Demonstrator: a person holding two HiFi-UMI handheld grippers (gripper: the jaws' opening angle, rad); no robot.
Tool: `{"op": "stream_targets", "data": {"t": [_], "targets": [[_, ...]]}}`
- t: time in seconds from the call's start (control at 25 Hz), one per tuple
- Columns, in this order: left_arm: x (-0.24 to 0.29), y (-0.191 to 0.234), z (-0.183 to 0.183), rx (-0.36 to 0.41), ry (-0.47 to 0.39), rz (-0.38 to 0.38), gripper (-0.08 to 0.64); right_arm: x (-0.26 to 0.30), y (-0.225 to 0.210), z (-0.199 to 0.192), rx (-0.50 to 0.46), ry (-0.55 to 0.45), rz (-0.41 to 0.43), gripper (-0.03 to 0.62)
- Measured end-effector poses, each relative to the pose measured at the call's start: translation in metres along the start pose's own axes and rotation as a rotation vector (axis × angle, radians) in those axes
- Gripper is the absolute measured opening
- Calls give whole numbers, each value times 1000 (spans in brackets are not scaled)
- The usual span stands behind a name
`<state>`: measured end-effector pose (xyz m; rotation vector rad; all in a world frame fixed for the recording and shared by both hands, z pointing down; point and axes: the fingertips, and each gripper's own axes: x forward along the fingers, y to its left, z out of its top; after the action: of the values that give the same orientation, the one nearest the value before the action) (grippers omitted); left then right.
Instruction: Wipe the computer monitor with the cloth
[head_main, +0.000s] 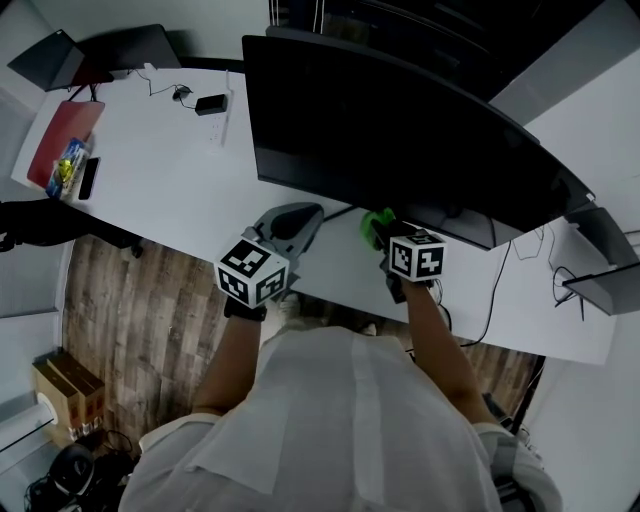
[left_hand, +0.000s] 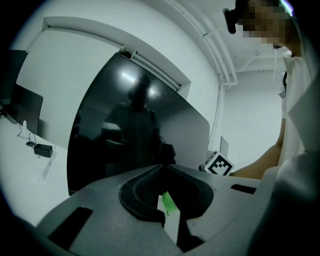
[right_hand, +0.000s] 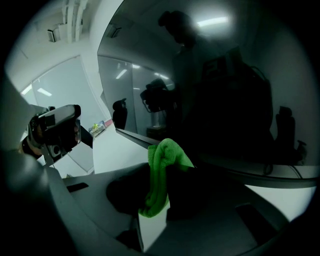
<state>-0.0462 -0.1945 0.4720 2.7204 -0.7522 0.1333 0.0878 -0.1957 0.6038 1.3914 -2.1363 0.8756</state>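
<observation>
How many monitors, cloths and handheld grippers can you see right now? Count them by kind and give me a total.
Monitor: 1
Green cloth: 1, clamped in the right gripper
Grippers: 2, counting the left gripper, whose jaws are together with nothing held
Total: 4

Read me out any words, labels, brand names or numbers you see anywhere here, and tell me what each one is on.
No text here can be read.
Black-and-white marker cubes: square patterns only, no letters.
Colourful packet on the red folder: print too small to read.
Dark curved computer monitor: no brand or label shows.
Green cloth: no tag visible.
</observation>
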Motion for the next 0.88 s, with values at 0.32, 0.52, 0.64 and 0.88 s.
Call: {"op": "stream_targets", "data": {"t": [0.32,0.52,0.64,0.88], "targets": [[-31,35,2,3,11,19,21,31,40,15,-7,-10,24,71],[-50,55,6,7,13,29,21,47,63,26,-12,-19,33,71],[-63,66,7,7,12,39,21,57,77,32,-19,-24,40,71],[-86,85,7,2,8,60,21,74,100,43,-38,-22,49,71]]}}
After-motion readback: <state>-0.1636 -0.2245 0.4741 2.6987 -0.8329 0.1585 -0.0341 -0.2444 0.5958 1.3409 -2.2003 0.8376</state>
